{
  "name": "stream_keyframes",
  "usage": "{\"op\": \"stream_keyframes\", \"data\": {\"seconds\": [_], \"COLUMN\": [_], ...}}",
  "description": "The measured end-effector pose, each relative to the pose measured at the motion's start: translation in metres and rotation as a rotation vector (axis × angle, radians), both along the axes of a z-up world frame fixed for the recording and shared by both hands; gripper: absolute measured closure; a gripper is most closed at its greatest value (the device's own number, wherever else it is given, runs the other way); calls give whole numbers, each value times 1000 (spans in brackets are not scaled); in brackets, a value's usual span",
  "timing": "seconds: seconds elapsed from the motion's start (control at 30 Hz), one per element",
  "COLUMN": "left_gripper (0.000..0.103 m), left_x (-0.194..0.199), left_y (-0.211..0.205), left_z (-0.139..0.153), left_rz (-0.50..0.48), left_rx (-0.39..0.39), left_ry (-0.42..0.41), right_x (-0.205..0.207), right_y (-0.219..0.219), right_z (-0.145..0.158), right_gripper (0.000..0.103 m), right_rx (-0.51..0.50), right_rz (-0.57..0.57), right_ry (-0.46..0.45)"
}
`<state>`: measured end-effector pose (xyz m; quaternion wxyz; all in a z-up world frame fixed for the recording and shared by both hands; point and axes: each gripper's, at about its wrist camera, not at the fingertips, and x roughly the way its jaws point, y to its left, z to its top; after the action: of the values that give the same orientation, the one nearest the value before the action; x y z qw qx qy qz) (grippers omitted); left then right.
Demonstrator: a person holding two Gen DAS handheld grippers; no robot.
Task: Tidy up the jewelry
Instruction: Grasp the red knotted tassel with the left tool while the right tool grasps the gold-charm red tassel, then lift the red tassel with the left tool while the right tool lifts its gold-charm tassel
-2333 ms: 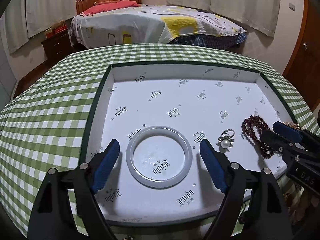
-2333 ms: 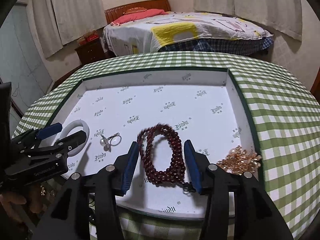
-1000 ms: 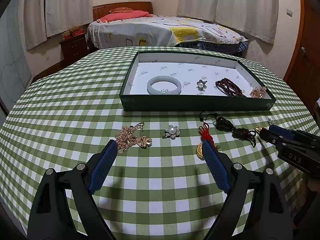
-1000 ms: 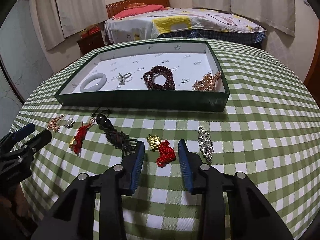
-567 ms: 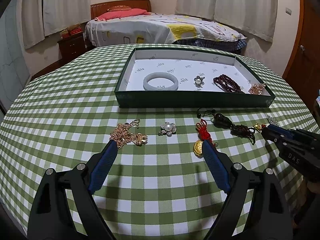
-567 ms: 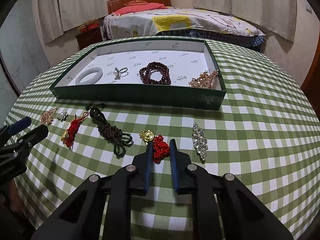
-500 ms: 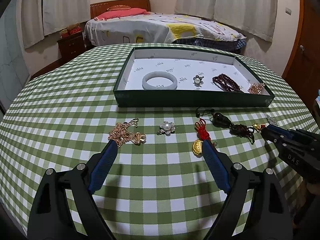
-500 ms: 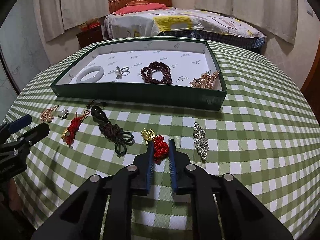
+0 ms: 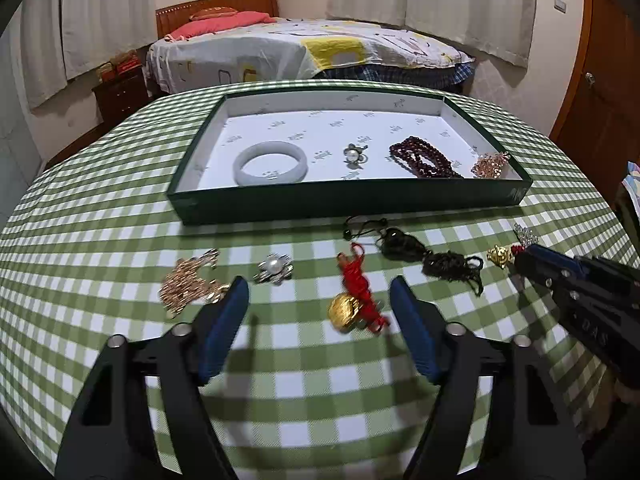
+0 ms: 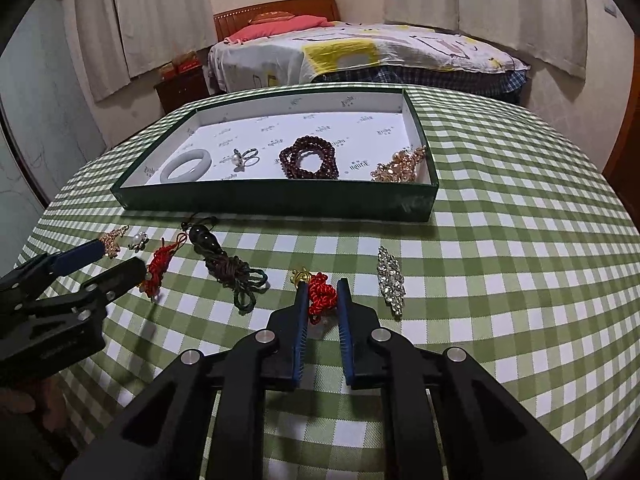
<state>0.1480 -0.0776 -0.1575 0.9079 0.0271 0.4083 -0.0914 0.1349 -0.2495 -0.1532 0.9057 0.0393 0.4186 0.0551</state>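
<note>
Green tray is already holding four pieces; six are lying on the table. Right tool is pinching the red knot charm; left tool, nothing gripped, is closing around another red charm.

Both wrist views look down and forward over the checked table toward the green tray – close to its near wall. They share the tray and the bed beyond it – the left view from the tray's left, the right from its right.

dim warm indoor light — soft shadows, slight motion blur, fisheye-bent dark corners
</note>
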Motion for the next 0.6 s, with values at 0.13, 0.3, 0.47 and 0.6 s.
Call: {"op": "stream_keyframes", "data": {"seconds": [0.13, 0.3, 0.47, 0.6], "left_gripper": [44, 66, 90, 92], "left_x": [11, 18, 17, 15], "left_y": [-7, -13, -14, -11], "left_z": [-3, -13, -13, -13], "left_rz": [-11, -38, -66, -73], "left_rx": [5, 12, 3, -19], "left_ry": [12, 61, 58, 57], "right_x": [2, 3, 4, 3], "right_y": [-3, -4, -4, -5], "right_z": [-1, -5, -8, -8], "right_gripper": [88, 88, 88, 88], "right_rx": [20, 39, 52, 54], "right_rz": [-4, -7, -9, -12], "right_ry": [4, 15, 25, 24]}}
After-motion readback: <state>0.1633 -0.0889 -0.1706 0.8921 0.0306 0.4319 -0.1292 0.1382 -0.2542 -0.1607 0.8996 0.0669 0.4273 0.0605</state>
